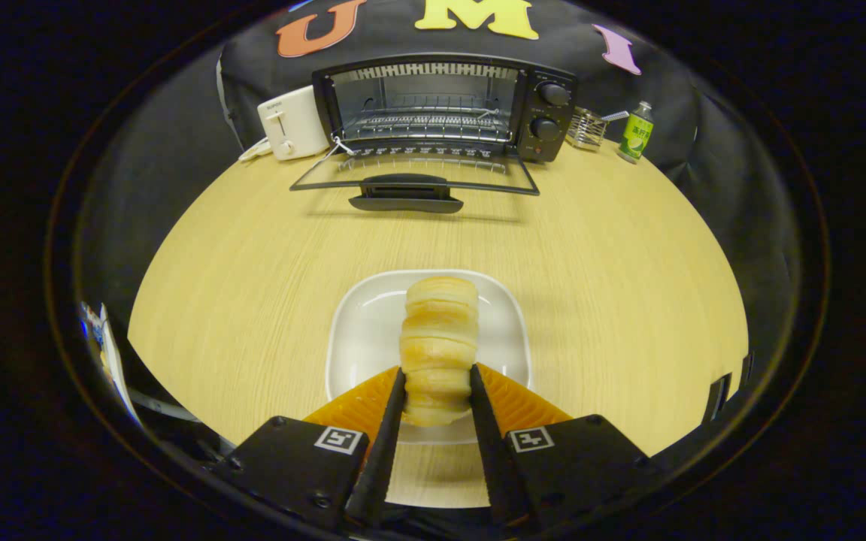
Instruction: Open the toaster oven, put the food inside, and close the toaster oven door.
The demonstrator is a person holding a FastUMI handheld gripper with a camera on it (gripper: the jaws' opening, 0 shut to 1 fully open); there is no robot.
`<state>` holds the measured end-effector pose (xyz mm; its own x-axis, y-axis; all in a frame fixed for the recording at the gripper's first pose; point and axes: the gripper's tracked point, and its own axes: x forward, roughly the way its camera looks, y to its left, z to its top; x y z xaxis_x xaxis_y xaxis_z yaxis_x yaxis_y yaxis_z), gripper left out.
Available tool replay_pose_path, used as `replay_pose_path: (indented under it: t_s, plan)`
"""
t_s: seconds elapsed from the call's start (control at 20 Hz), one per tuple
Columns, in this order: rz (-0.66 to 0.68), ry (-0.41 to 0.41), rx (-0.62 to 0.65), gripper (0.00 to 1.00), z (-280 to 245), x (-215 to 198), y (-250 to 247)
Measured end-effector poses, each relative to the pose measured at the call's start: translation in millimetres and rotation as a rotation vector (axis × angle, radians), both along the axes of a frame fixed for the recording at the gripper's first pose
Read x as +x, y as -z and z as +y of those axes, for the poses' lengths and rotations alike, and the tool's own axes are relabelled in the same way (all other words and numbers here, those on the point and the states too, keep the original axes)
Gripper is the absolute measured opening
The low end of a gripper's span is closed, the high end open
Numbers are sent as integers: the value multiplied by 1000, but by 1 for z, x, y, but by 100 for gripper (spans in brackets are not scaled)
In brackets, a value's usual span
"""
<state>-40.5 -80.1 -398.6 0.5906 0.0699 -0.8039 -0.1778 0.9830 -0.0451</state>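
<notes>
A long ridged bread roll [439,338] lies over a white square plate [361,330] on the wooden table. My gripper [437,383] is shut on the near end of the roll, one finger pressing each side. Beyond the plate, at the table's far edge, stands the black toaster oven [444,105]. Its glass door [412,176] hangs folded down flat toward me, handle nearest, and the wire rack [425,124] inside is bare.
A white toaster [292,122] stands left of the oven. To the oven's right are a small wire holder [587,129] and a green bottle [636,134]. Bare wooden table [252,248] stretches between the plate and the oven door.
</notes>
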Motion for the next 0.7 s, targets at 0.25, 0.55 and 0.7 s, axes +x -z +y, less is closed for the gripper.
replay_pose_path:
  t_s: [0.25, 0.55, 0.7]
  plan:
    - [-88, -7, 91, 54, 12, 10, -32]
    - [-200, -60, 224, 53, 39, 34, -67]
    - [-325, -95, 287, 53, 53, 56, -91]
